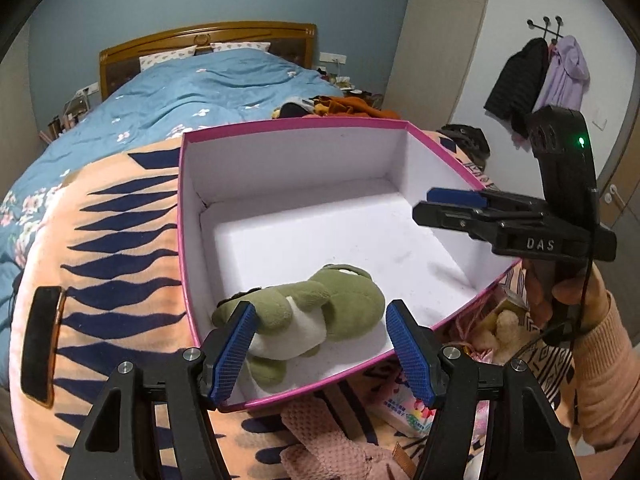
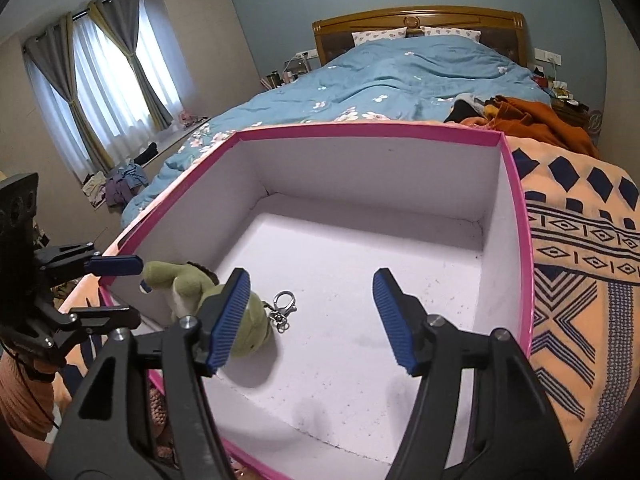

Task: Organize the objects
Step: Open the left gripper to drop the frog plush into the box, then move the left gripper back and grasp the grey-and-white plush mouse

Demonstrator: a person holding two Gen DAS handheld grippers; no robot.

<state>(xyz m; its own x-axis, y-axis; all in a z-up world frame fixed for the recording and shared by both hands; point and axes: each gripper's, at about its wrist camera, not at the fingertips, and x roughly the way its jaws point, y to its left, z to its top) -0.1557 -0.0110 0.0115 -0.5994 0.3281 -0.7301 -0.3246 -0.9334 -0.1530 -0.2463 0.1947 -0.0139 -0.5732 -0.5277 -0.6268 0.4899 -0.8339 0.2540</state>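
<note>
Left wrist view: frog plush point(image 1: 320, 308) released into pink box point(image 1: 280, 122), lying between spread left gripper point(image 1: 324, 354); right gripper point(image 2: 312, 320) unclenched, empty. Next: withdraw, fetch next item.

Your green plush toy point(image 1: 320, 312) lay on its side in the near corner of the pink-rimmed white box point(image 1: 288, 122) — metal keyring clip point(image 2: 283, 307) trailing on the floor.

Cardboard box point(image 1: 280, 122): magenta-pink rim and outside, white interior. Plush frog toy point(image 1: 320, 304): olive green, white belly. Fleece blanket point(image 1: 120, 248): peach with navy diamond pattern. Quilt point(image 1: 192, 92): blue, small white flowers. Gripper pads point(image 1: 236, 356): ribbed blue.
</note>
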